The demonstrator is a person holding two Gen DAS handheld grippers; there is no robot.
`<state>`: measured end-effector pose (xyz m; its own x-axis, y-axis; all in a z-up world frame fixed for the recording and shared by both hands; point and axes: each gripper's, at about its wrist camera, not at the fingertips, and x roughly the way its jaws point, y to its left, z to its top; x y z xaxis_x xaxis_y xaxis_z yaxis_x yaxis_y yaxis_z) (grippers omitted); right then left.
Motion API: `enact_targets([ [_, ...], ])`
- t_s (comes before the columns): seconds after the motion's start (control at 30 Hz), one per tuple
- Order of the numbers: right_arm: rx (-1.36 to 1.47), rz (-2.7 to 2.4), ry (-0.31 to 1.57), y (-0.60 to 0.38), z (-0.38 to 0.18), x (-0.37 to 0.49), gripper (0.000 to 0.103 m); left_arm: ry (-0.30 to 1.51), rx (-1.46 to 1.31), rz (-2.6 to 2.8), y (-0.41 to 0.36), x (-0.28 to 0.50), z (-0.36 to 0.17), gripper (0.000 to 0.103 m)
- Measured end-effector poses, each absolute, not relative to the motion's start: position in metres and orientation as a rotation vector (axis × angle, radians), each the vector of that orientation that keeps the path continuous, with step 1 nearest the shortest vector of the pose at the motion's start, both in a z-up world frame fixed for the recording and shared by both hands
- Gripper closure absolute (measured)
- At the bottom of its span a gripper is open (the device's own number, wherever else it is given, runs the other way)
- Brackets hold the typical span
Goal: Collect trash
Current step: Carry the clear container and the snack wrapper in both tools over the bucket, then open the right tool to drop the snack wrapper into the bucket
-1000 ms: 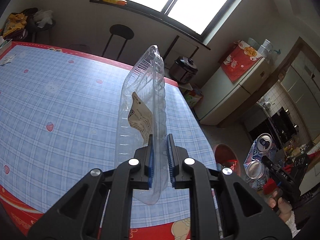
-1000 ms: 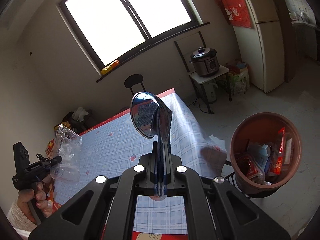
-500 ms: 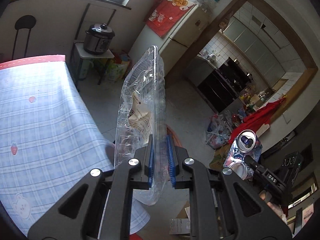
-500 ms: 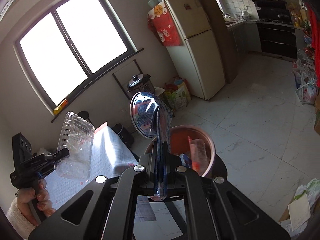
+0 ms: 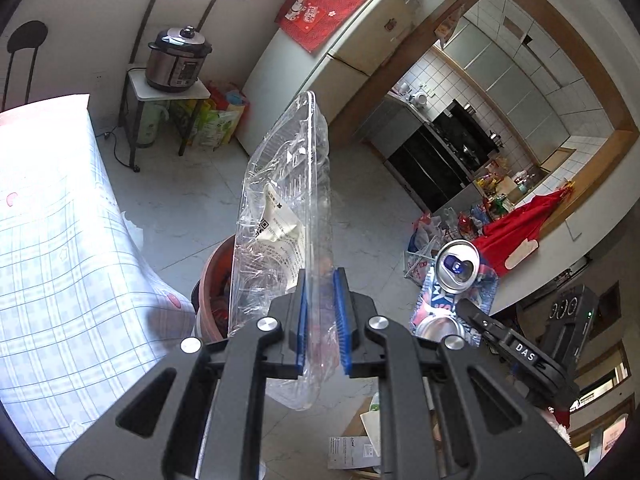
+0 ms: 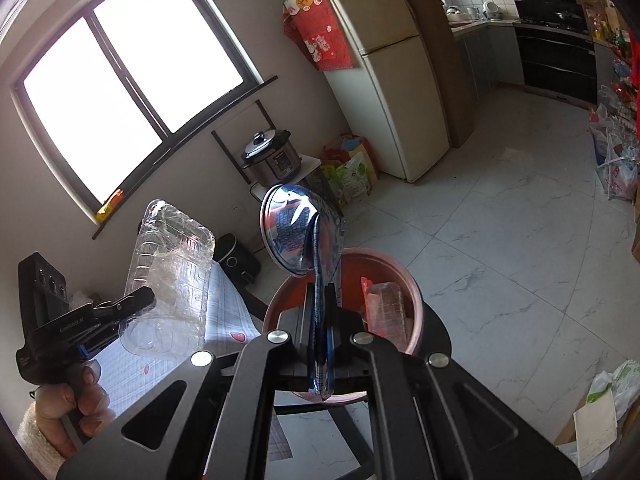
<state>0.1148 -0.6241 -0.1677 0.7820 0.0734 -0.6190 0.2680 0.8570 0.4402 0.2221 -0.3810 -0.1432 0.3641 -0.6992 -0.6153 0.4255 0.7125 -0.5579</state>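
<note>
Two claws each carry one piece of trash near the round reddish-brown plastic bin (image 6: 412, 308). At the left, the tabletop with the blue checked cloth (image 5: 60, 272) ends just beside the bin. The left claw (image 5: 320, 320) is clenched on the lower part of a clear crumpled plastic clamshell tray (image 5: 284, 216), which rises from between the blue pads and leans a little to the left; a folded paper label lies inside it. In the right wrist view this tray hangs over the tabletop edge, to the left of the bin. Further right, the right claw (image 6: 320, 336) is clenched on a flattened blue and silver drink can (image 6: 300, 236). The can stands up from the jaws, with the open bin right behind it.
</note>
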Motion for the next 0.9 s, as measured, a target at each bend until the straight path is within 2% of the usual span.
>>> enact_targets([
  [0.27,0.531,-0.059,0.714,-0.611,-0.172,0.177,0.094,0.943,-0.334,-0.675,-0.351,0.233,-0.141,0.087],
  [0.3,0.520,-0.057,0.710,-0.609,-0.169,0.179,0.088,0.941,-0.333,-0.672,-0.349,0.234,-0.139,0.087],
  [0.33,0.508,-0.064,0.700,-0.608,-0.165,0.180,0.075,0.939,-0.332,-0.671,-0.347,0.235,-0.138,0.087],
  [0.47,0.491,-0.091,0.643,-0.609,-0.145,0.169,0.053,0.937,-0.325,-0.680,-0.349,0.238,-0.135,0.087],
  [0.53,0.488,-0.115,0.609,-0.611,-0.132,0.158,0.030,0.939,-0.323,-0.692,-0.353,0.238,-0.135,0.087],
  [0.63,0.480,-0.138,0.572,-0.618,-0.116,0.139,0.012,0.946,-0.320,-0.715,-0.364,0.239,-0.136,0.087],
  [0.73,0.465,-0.175,0.549,-0.625,-0.104,0.116,0.008,0.965,-0.317,-0.741,-0.380,0.241,-0.141,0.087],
  [0.9,0.499,-0.238,0.536,-0.650,-0.096,0.084,0.008,1.012,-0.335,-0.798,-0.411,0.246,-0.153,0.087],
])
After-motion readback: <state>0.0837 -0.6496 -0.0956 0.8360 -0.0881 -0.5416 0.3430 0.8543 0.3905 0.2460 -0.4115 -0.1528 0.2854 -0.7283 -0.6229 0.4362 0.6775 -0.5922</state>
